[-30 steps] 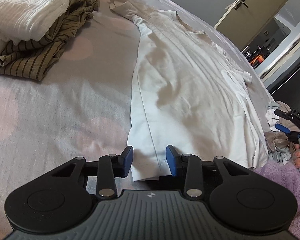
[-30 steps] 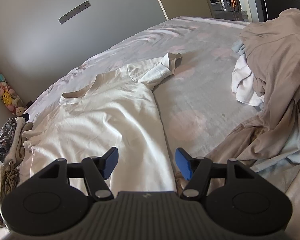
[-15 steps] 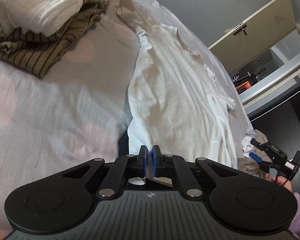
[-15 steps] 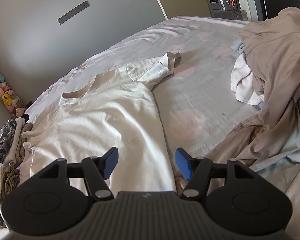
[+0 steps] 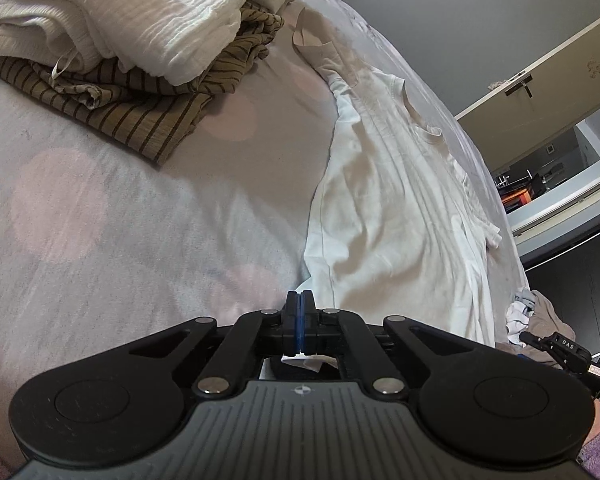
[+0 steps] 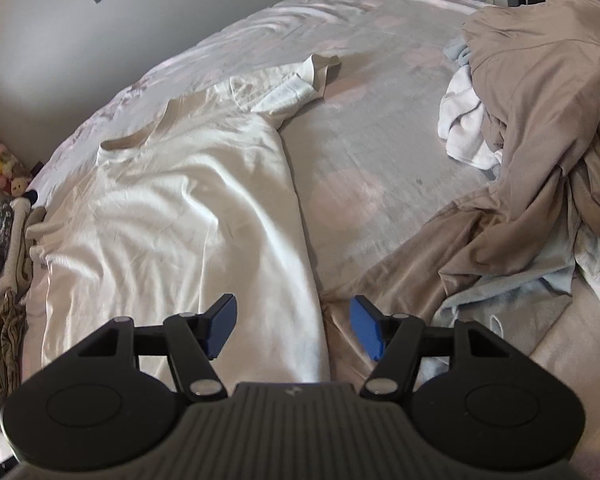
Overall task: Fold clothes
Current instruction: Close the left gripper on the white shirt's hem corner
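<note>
Left gripper (image 5: 299, 312) is clamped tight on the white t-shirt's (image 5: 384, 200) bottom hem corner; right gripper (image 6: 293, 328) hangs spread wide over the opposite corner (gripping nothing); shirt's flat on the bed (image 5: 120, 220) beside a folded pile (image 5: 112, 40).

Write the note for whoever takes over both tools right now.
Left tool: shut on the white T-shirt at its hem corner, cloth pinched between the pads.
Right tool: open, empty, over the shirt's other hem corner.
Shirt lies spread flat on the bed, no fold made.
Folded stack sits at the far left; unfolded beige pile on the right.
Left to do: grip the right corner, fold the shirt, stack it, then take on the pile.
</note>
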